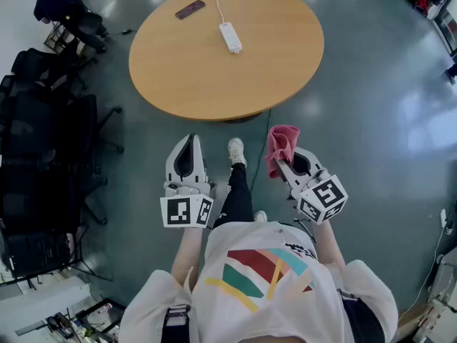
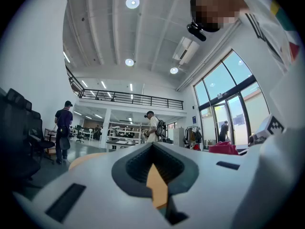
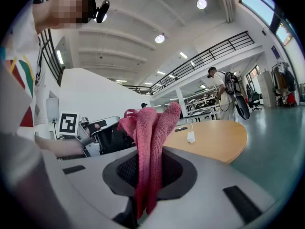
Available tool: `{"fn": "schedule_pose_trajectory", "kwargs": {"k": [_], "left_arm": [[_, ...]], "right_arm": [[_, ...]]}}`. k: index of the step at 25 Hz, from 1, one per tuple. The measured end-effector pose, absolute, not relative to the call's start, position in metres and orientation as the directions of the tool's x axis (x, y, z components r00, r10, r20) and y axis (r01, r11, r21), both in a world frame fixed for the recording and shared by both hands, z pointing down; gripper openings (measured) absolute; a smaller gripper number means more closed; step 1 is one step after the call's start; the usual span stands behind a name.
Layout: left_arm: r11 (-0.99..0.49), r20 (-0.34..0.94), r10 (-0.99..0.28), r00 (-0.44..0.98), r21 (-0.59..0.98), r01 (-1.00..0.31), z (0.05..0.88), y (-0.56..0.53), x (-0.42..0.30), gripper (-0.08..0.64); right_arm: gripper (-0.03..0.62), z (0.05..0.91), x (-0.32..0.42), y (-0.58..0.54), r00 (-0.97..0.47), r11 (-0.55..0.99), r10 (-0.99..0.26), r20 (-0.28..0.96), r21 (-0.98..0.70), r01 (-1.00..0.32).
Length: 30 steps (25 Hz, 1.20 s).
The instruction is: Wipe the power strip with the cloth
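A white power strip (image 1: pixel 230 37) lies on the round wooden table (image 1: pixel 200 77) with its cord running to the far edge; it shows small in the right gripper view as the power strip (image 3: pixel 191 137). My right gripper (image 1: pixel 280 154) is shut on a pink cloth (image 1: pixel 280 146), which stands bunched up out of the jaws as the cloth (image 3: pixel 148 147). My left gripper (image 1: pixel 186 145) is held beside it with jaws shut and nothing between them. Both grippers hang over the floor, short of the table's near edge.
A dark phone-like object (image 1: pixel 190 9) lies on the table's far left. Black office chairs (image 1: pixel 43 141) crowd the left side. A person (image 1: pixel 57 2) sits at the top left. Another person with a backpack (image 3: pixel 228 97) stands beyond the table. My shoe (image 1: pixel 235 150) is below.
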<state>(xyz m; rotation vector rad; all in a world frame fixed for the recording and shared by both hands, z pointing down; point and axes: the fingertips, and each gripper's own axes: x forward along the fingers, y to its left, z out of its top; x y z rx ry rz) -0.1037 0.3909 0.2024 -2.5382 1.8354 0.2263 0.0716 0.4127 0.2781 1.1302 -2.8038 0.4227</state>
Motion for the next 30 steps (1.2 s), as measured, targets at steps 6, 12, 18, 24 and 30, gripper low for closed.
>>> {"fn": "schedule_pose_trajectory", "kwargs": {"k": [6,12,18,24,30], "left_arm": [[-0.347,-0.084,-0.938,0.337,0.183,-0.920,0.241,0.242,-0.108,0.032],[-0.376,0.032,-0.918,0.395,0.238,-0.895,0.256,0.094,-0.103,0.044],[-0.347,0.240,-0.879,0.411,0.267,-0.899,0.326,-0.036,-0.106,0.034],[-0.273,0.311,-0.886,0.344,0.249,-0.929,0.410,-0.071,-0.013,0.034],[-0.272,0.425,-0.841,0.334,0.201,-0.941,0.469,-0.099,0.032,0.034]], "right_arm": [[0.038,0.291,0.092,0.305,-0.637,0.604,-0.733,0.238,-0.202,-0.771],[0.038,0.253,0.099,0.188,-0.575,0.543,-0.757,0.312,-0.191,-0.818],[0.039,0.277,0.060,0.053,-0.647,0.615,-0.693,0.317,-0.210,-0.761],[0.039,0.367,0.124,-0.006,-0.772,0.656,-0.564,0.292,-0.410,-0.634],[0.038,0.399,0.126,-0.102,-0.801,0.796,-0.446,0.399,-0.231,-0.559]]}}
